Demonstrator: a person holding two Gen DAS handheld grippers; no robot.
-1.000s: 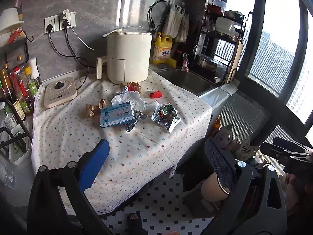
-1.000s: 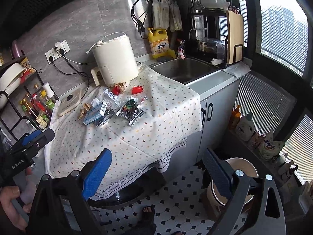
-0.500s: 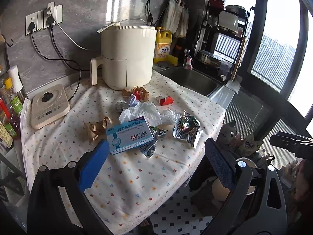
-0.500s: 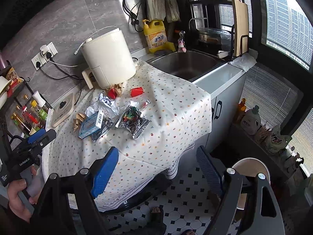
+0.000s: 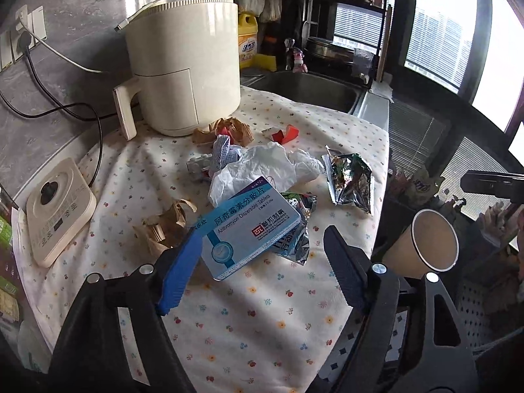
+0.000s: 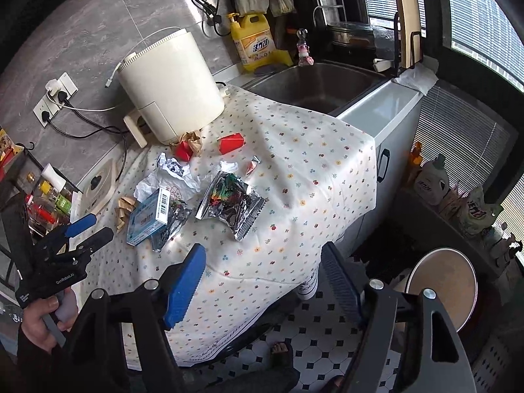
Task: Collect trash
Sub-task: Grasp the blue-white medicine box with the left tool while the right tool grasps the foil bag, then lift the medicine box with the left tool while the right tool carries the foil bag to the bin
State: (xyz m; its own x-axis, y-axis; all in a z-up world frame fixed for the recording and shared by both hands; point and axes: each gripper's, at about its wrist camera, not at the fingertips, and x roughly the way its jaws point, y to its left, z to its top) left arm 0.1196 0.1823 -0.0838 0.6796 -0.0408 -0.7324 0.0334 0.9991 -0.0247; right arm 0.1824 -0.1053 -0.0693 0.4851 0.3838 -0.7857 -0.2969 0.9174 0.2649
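Note:
Trash lies on a flowered tablecloth (image 5: 262, 321): a blue-white medicine box (image 5: 249, 229), a white crumpled wrapper (image 5: 262, 167), silver foil packets (image 5: 350, 180), brown paper scraps (image 5: 167, 226) and red scraps (image 5: 285, 133). My left gripper (image 5: 262, 262) is open and empty, just in front of the medicine box. My right gripper (image 6: 265, 281) is open and empty, off the table's front edge; the box (image 6: 147, 216) and foil packet (image 6: 232, 203) lie beyond it. A tan round bin (image 6: 439, 291) stands on the floor at the right; it also shows in the left wrist view (image 5: 425, 242).
A cream air fryer (image 5: 183, 75) stands behind the trash. A small white appliance (image 5: 55, 209) sits at the table's left. A sink (image 6: 314, 82) and a yellow detergent bottle (image 6: 255, 42) are behind. Bottles (image 6: 46, 199) crowd a rack at the left. The floor is tiled (image 6: 314, 327).
My left gripper has moved forward and down toward the medicine box, which now looks much larger. My right gripper has moved closer to the table. Both stay open.

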